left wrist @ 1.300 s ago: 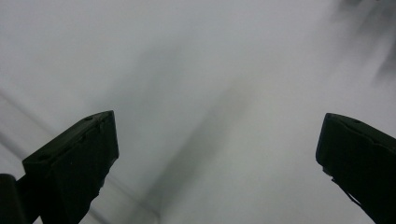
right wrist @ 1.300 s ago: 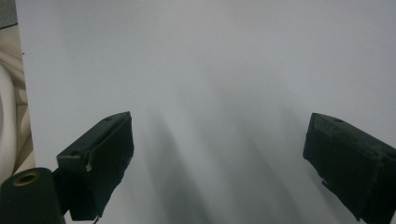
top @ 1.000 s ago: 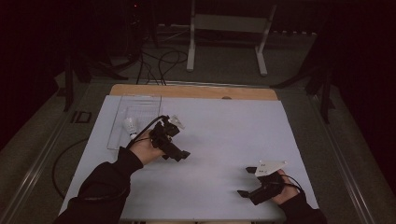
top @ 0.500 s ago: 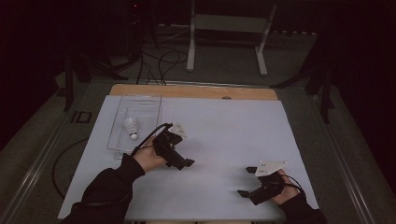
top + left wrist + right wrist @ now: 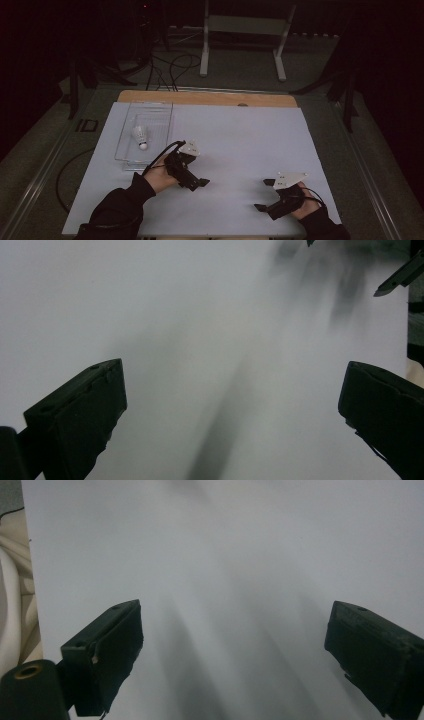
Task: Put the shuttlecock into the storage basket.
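Observation:
A white shuttlecock (image 5: pixel 141 136) lies in a clear plastic tray (image 5: pixel 152 112) at the far left of the white table sheet (image 5: pixel 240 135). My left gripper (image 5: pixel 198 182) is right of the tray's near corner, apart from it, and points right. In the left gripper view its jaws (image 5: pixel 232 405) stand wide open over bare white sheet. My right gripper (image 5: pixel 264 195) rests near the front right edge, pointing left. Its jaws (image 5: pixel 235 650) are open too, with nothing between them. The right gripper's jaw tip (image 5: pixel 400 277) shows far off in the left gripper view.
A wooden strip (image 5: pixel 210 97) runs along the table's far edge. Beyond it stand a metal frame (image 5: pixel 245 30) and cables (image 5: pixel 170 65) on the floor. Bare white sheet lies between the two grippers.
My left gripper has drawn back from the tray toward the near side and slightly right. The shuttlecock stays in the tray. The right gripper has not moved.

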Tool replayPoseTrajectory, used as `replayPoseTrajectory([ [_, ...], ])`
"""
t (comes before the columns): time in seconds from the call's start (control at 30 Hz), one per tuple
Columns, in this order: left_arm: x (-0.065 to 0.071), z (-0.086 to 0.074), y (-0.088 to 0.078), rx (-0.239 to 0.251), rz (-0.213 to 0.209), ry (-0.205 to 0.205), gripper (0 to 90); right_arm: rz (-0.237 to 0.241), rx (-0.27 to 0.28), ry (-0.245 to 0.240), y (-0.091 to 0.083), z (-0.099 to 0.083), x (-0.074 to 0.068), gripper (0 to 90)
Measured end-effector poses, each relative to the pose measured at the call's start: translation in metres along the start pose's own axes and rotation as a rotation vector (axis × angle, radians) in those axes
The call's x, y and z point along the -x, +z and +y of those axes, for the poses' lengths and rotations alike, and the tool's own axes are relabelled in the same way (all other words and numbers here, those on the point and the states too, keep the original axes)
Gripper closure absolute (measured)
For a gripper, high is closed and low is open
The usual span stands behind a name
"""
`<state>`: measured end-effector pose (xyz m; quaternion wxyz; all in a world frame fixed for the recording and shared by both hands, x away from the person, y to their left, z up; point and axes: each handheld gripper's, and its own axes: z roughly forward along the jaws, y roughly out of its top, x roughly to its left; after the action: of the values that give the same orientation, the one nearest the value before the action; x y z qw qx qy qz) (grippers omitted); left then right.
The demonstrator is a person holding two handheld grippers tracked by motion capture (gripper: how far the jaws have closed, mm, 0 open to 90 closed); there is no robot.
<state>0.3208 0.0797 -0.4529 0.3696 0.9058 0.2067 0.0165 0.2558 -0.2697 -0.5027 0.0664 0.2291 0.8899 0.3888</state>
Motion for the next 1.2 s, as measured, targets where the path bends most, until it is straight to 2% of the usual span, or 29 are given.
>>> replayPoseTrajectory([
  [0.13,0.001,-0.006,0.000,0.016,-0.023,0.008,0.0,0.000,-0.001,0.002,0.000,0.000,0.000,8.6],
  [0.37,0.004,-0.020,-0.002,0.040,-0.031,0.030,0.0,-0.001,-0.008,0.001,0.000,-0.001,0.000,8.6],
  [0.63,0.007,-0.032,-0.006,0.041,-0.037,0.056,0.0,-0.002,-0.005,0.000,0.001,0.000,-0.001,8.6],
  [0.83,0.006,-0.042,-0.008,0.061,-0.042,0.033,0.0,0.005,-0.002,0.000,0.002,0.000,-0.002,8.6],
  [1.03,0.006,-0.051,-0.013,0.053,-0.043,0.050,0.0,0.008,-0.006,0.001,0.004,-0.001,-0.003,8.6],
  [1.2,0.004,-0.061,-0.020,0.071,-0.048,0.033,0.0,0.009,-0.009,0.006,0.004,-0.001,-0.003,8.6],
])
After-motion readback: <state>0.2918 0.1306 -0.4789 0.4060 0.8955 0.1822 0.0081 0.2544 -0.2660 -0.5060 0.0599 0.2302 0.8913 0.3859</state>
